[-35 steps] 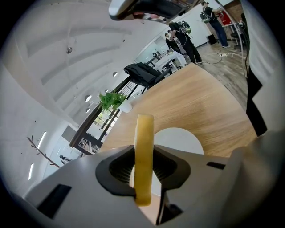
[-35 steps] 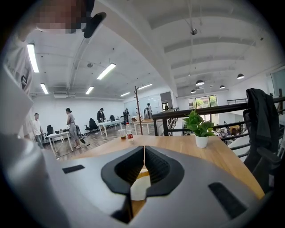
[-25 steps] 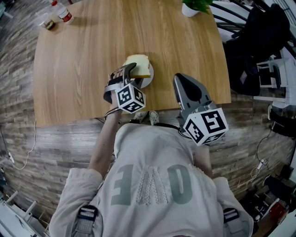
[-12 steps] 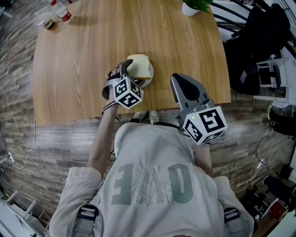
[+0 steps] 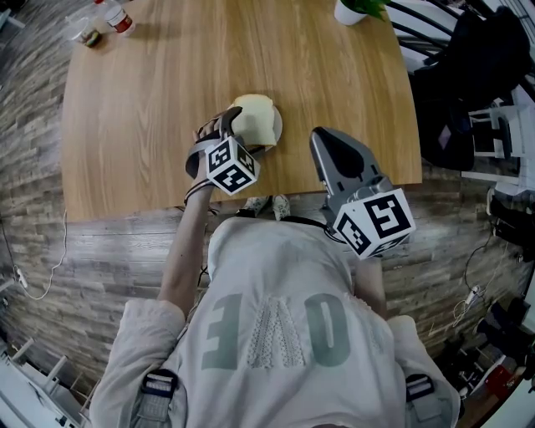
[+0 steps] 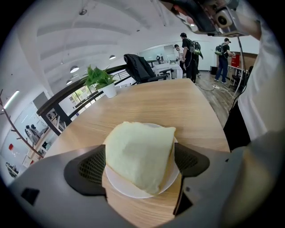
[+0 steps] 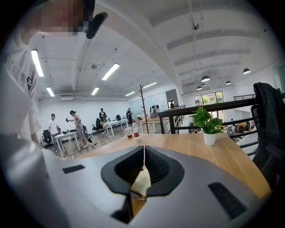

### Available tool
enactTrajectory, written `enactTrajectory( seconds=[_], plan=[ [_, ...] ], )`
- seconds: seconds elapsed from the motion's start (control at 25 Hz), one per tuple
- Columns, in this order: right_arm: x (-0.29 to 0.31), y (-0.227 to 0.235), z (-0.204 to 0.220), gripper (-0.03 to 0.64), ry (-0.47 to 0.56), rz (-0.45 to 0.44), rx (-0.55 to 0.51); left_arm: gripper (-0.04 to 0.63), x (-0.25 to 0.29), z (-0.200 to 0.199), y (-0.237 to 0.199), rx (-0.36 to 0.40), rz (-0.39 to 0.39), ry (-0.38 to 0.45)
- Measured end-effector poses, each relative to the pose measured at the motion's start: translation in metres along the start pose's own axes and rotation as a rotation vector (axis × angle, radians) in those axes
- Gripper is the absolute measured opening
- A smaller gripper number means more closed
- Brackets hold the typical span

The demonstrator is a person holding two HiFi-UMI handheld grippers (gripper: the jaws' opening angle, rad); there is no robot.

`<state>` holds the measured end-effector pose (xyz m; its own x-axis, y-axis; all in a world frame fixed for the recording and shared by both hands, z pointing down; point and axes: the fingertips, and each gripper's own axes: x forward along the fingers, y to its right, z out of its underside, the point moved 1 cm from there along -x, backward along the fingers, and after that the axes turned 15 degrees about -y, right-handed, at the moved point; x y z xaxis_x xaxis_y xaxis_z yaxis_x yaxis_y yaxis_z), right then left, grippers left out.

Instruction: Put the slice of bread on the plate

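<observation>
Now, from the left: at the table's [image 5: 142, 109] eleven o'clock corner stand one bottle [image 5: 117, 18] and one cup [image 5: 89, 38]; next comes the left gripper [image 5: 230, 125], whose jaws have just been opening and stand wide apart, one pad on each side of the bread [image 6: 139, 156], neither seeming to press on it; the bread, one slice, lies flat on the one plate [image 6: 127, 189] and covers most of it; it sits dead ahead of the left gripper, at twelve o'clock in that gripper's view, and is nearly square, so no long axis is plain; the task looks done, and the next move, I judge, is to draw this gripper straight back toward six o'clock so that no pad drags the slice; the right gripper [image 5: 324, 142], second of the two, hangs at the plate's four o'clock, apart from it, jaws together on nothing, plainly the farther one; one plant [image 5: 355, 8] stands at the table's one o'clock edge.
</observation>
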<state>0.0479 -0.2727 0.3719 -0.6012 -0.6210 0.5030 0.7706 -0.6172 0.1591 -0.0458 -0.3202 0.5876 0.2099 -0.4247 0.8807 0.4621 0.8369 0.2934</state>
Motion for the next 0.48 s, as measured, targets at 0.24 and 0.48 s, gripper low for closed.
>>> enactTrajectory(
  seconds=[0.24, 0.48],
  plan=[
    [-0.001, -0.003, 0.002, 0.020, -0.011, 0.012, -0.004, 0.465, -0.003, -0.001, 0.000, -0.046, 0.001, 0.030],
    [-0.004, -0.002, -0.002, 0.020, 0.009, 0.014, -0.003, 0.465, -0.045, -0.027, -0.043, -0.194, -0.091, 0.198]
  ],
)
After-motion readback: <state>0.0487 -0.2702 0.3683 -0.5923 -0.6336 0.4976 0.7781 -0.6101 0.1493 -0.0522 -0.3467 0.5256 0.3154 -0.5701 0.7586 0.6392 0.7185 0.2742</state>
